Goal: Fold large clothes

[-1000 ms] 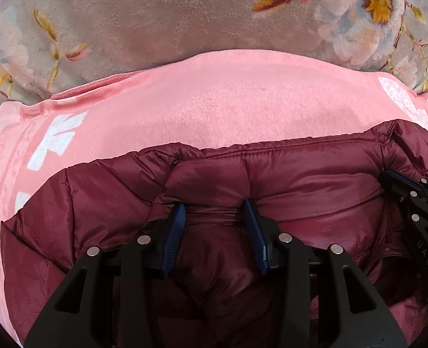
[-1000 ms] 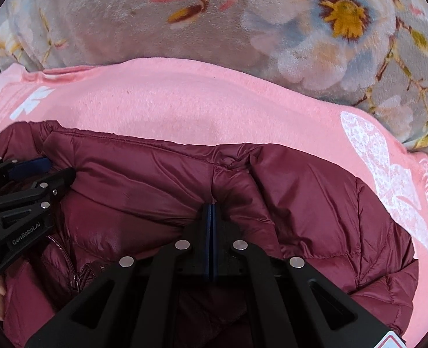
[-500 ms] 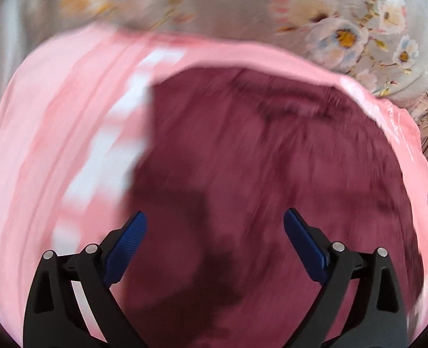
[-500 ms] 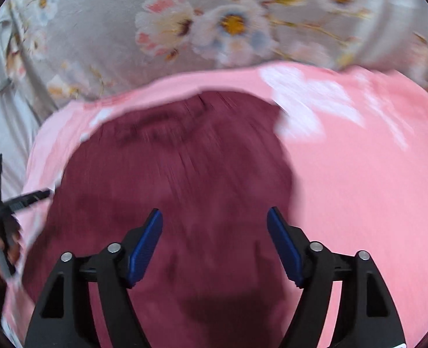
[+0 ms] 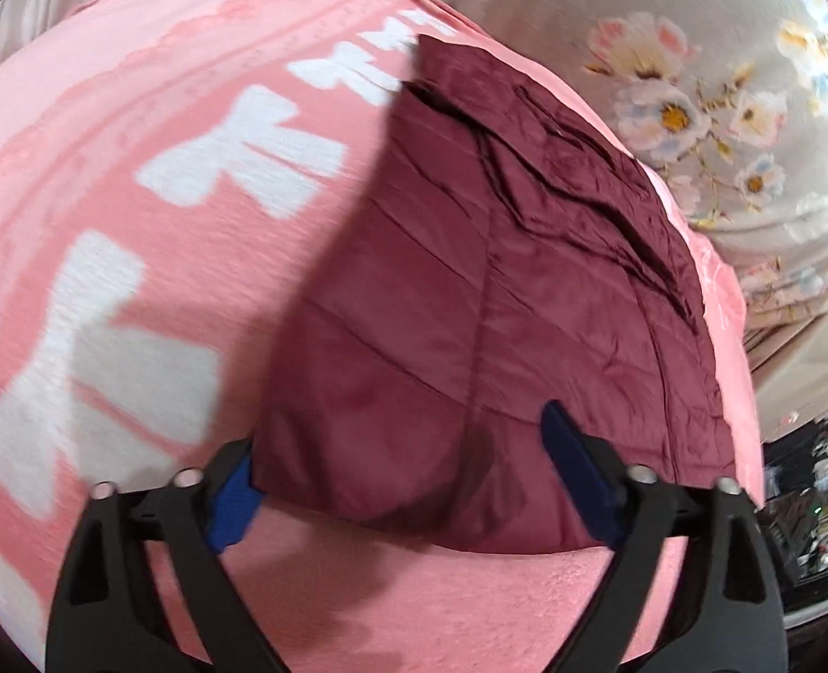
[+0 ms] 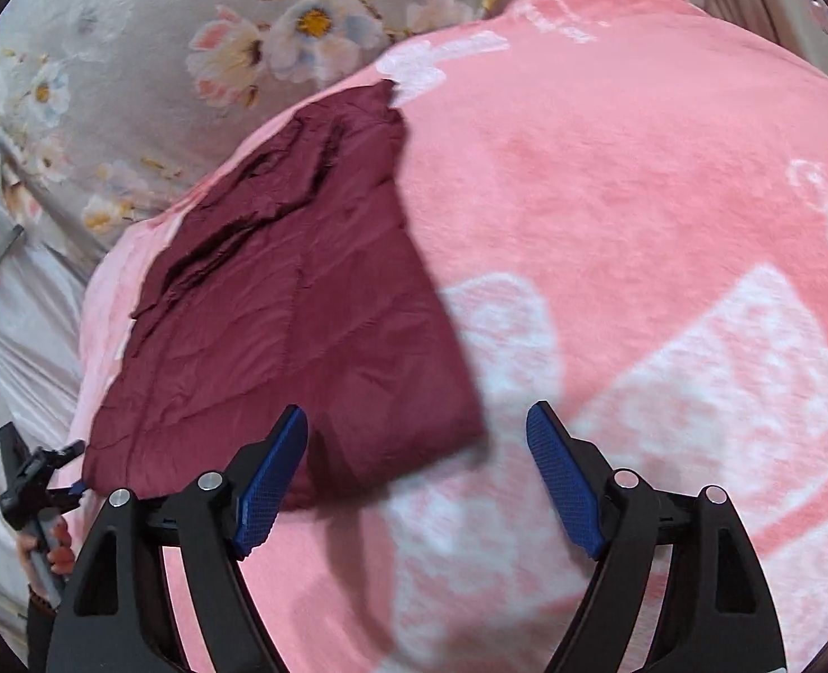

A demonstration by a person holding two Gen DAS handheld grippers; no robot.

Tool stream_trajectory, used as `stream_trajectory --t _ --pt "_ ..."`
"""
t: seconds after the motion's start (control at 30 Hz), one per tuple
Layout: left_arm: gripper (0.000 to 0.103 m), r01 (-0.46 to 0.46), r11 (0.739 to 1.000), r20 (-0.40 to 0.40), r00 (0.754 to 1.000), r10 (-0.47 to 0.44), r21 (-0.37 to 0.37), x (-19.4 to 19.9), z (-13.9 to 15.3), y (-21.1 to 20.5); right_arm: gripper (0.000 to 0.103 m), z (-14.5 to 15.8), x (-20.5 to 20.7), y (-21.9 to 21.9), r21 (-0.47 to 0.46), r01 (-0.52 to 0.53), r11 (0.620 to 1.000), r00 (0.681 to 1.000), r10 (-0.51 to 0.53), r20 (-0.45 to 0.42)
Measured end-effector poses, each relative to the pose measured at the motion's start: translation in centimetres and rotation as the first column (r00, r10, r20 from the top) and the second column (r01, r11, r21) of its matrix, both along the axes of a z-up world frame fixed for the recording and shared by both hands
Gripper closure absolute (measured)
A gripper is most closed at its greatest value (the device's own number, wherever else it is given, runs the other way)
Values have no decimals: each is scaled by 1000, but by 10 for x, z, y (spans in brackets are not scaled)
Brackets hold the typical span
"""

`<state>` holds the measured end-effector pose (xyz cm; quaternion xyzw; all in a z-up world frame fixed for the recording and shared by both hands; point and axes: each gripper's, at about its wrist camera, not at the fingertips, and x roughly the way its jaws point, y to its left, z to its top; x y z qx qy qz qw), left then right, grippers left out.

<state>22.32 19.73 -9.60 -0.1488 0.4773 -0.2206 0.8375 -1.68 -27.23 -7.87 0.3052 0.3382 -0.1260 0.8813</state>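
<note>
A maroon quilted jacket (image 5: 492, 303) lies folded flat in a long rectangle on a pink blanket (image 5: 150, 112). It also shows in the right wrist view (image 6: 279, 303). My left gripper (image 5: 408, 482) is open and empty above the jacket's near edge. My right gripper (image 6: 419, 471) is open and empty above the jacket's near right corner and the blanket (image 6: 638, 179). The left gripper (image 6: 38, 476), held in a hand, shows at the lower left of the right wrist view.
The pink blanket has white lettering (image 5: 234, 151) and lies on a grey floral bedsheet (image 5: 694, 73). The sheet also shows in the right wrist view (image 6: 133, 56). A dark cluttered area (image 5: 818, 493) lies beyond the bed's right edge.
Both grippers let go of the jacket's collar fold, opened wide and pulled back and up. The jacket now lies flat and folded on the blanket.
</note>
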Motion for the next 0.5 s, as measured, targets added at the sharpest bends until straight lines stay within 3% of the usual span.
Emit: stream_trajectory --t 0.03,0.07,0.13,0.17,0.23,0.37,0.5 --pt "41 -6 1000 12 1000 6 17 -3 1 -3 32 -1 3 1 4 15 1000 1000 -15 13" --pt "59 -13 999 13 1000 12 36 -5 2 -8 57 -1 6 0 13 15 1000 1000 -15 25" --pt "75 -21 1000 6 1000 21 16 -10 6 -8 85 -5 11 -2 74 0 997 999 -2 33" --pt "77 -24 1000 13 1000 24 10 -14 10 -8 93 -7 11 -5 142 3 990 998 -10 54" --pt "82 -24 1000 49 999 24 4 -25 23 -7 97 1 5 -2 168 4 986 996 -19 91" --pt "85 2 1000 119 993 0 -19 -56 57 0 99 36 -22 17 49 -26 998 989 18 150" --pt "85 43 997 169 985 -32 -57 -101 84 25 99 72 -82 35 -84 -47 995 972 65 227"
